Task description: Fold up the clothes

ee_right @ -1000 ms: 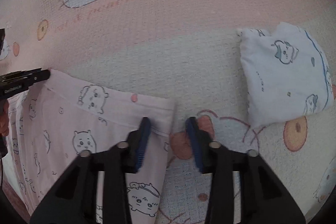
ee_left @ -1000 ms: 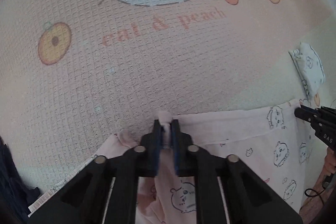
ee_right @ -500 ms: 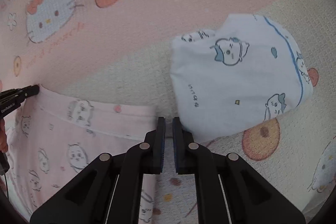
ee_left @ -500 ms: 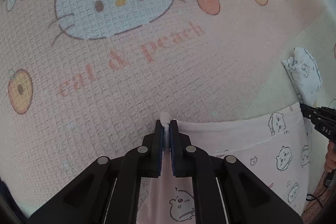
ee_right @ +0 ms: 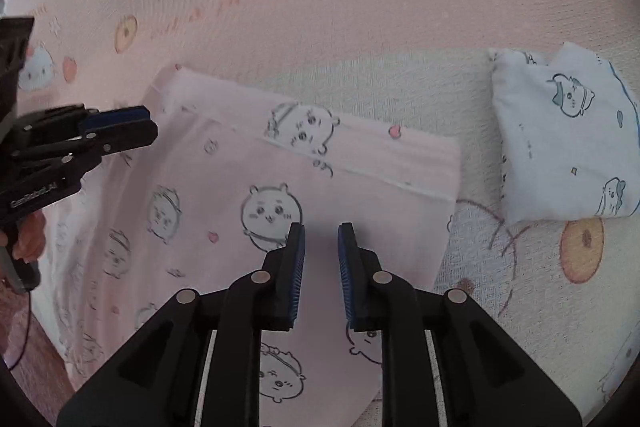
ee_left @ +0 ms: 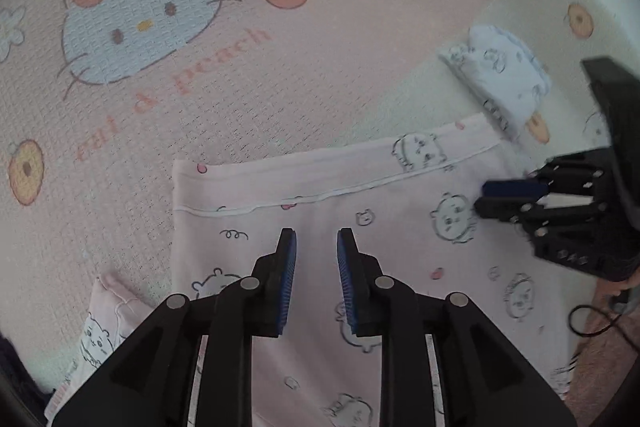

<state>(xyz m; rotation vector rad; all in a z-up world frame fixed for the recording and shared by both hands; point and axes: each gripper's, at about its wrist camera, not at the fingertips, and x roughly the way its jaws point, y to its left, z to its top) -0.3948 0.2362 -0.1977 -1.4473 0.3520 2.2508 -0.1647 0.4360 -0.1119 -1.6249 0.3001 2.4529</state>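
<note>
A pink garment [ee_left: 400,239] printed with small cartoon animals lies flat on the bedspread, its stitched hem along the far edge. My left gripper [ee_left: 316,239] hovers open over its middle, nothing between the fingers. The right gripper [ee_right: 321,231] is also open and empty above the same pink garment [ee_right: 224,187], near its right edge. Each gripper shows in the other's view: the right gripper [ee_left: 482,198] at the cloth's right side, the left gripper [ee_right: 149,125] at its far left corner.
A folded white garment [ee_right: 560,143] with blue cartoon prints lies just right of the pink one, also seen as the white garment [ee_left: 504,79]. A loose pink piece [ee_left: 108,307] sticks out at lower left. The bedspread [ee_left: 200,75] shows a cat print.
Both grippers were shut at the pink garment's far edge half a second ago. Now both are open and drawn back, and the garment lies flat and released.
</note>
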